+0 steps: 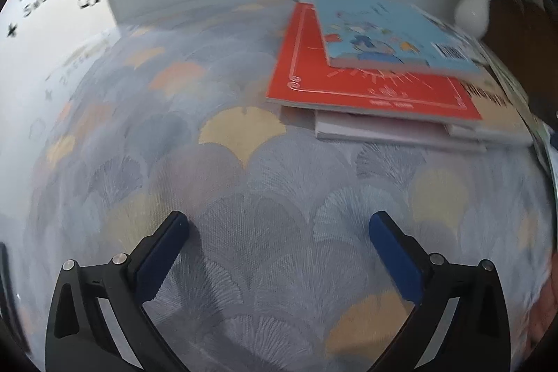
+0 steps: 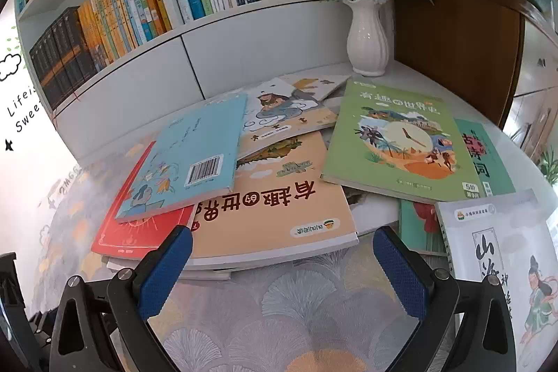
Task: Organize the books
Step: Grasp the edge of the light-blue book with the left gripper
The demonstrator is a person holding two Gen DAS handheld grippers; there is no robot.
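Patterned tablecloth carries a loose heap of thin paperbacks, an orange book nearest. Both the left gripper and right gripper stand wide and empty. These books look light, bendy and slick, so I judge the orange one's overhanging near edge the best hold.

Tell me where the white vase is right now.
In the right wrist view, the white vase stands at the table's back right, behind the green book, beside the brown cabinet.

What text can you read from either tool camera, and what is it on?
"Lifeis Sweet": wall decal, cut off at the edge.
"有趣的世界": orange book cover, continuing under the blue book.
"山海": white book, the rest unclear.
Barcode digits on the blue book, shelf spines: too small.
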